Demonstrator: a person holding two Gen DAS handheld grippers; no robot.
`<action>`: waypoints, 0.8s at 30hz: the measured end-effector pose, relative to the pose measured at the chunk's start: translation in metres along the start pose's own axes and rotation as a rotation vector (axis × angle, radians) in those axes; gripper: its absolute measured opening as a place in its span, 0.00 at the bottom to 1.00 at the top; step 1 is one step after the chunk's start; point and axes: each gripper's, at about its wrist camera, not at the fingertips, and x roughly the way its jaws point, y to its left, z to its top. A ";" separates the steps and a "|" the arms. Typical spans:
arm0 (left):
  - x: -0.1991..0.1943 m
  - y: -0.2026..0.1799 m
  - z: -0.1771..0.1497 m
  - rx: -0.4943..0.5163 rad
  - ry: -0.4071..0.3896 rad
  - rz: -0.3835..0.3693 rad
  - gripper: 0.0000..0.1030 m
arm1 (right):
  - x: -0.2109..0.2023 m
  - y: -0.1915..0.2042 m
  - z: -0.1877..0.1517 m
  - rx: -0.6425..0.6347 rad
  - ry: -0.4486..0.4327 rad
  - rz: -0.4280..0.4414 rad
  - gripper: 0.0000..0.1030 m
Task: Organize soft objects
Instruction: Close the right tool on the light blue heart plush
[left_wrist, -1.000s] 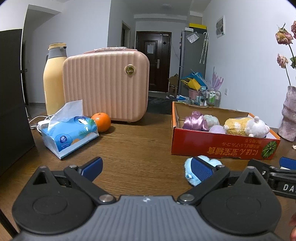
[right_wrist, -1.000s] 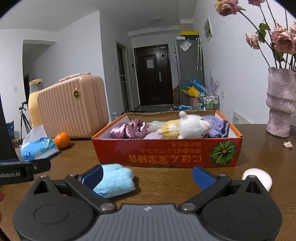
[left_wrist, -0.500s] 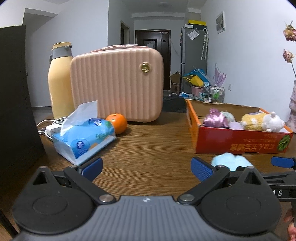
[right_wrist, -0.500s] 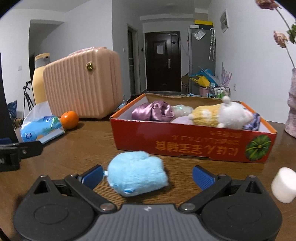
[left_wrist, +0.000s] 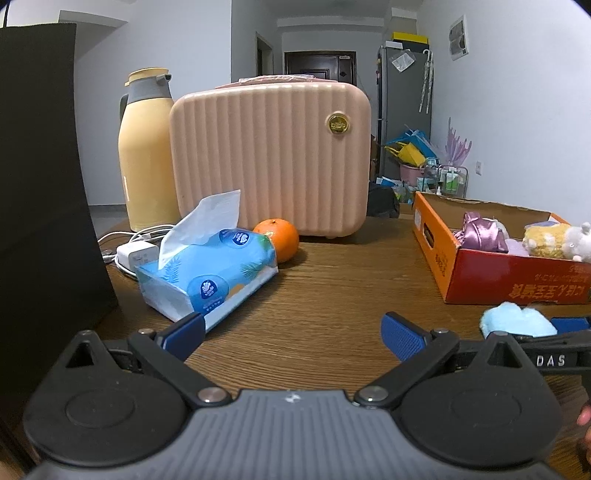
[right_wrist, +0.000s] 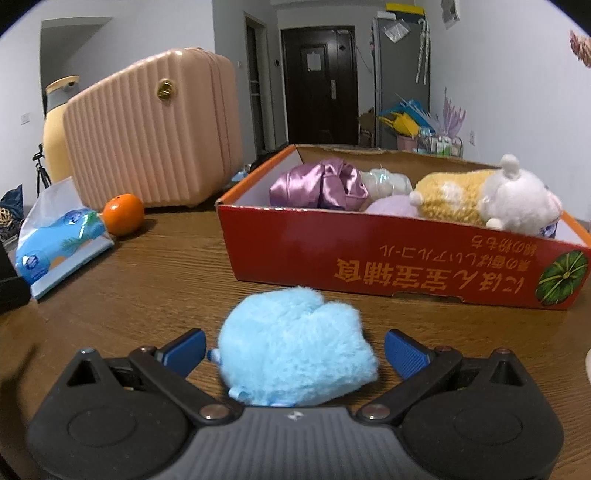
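Between my right gripper's (right_wrist: 293, 350) spread fingers sits the blue plush toy (right_wrist: 295, 343) on the table (right_wrist: 166, 266), ungripped, before the red box (right_wrist: 369, 254); my left gripper (left_wrist: 293, 334) gapes empty.

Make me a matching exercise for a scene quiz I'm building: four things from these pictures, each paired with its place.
Things:
1. blue plush
2. orange
3. purple satin cloth
4. tissue pack

Places:
A. inside the red box
B. between the open right claw's fingers
C. in front of the pink case
D. just ahead of the left claw

Pairs: 1-B, 2-C, 3-A, 4-D
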 end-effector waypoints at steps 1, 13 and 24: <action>0.001 0.001 0.000 0.002 0.002 -0.001 1.00 | 0.002 -0.001 0.001 0.010 0.006 0.003 0.99; 0.002 -0.001 -0.002 0.017 0.002 0.002 1.00 | -0.001 0.002 0.000 -0.015 -0.029 0.012 0.74; 0.002 0.000 -0.003 0.011 0.000 0.017 1.00 | -0.008 0.002 0.000 -0.023 -0.059 0.012 0.71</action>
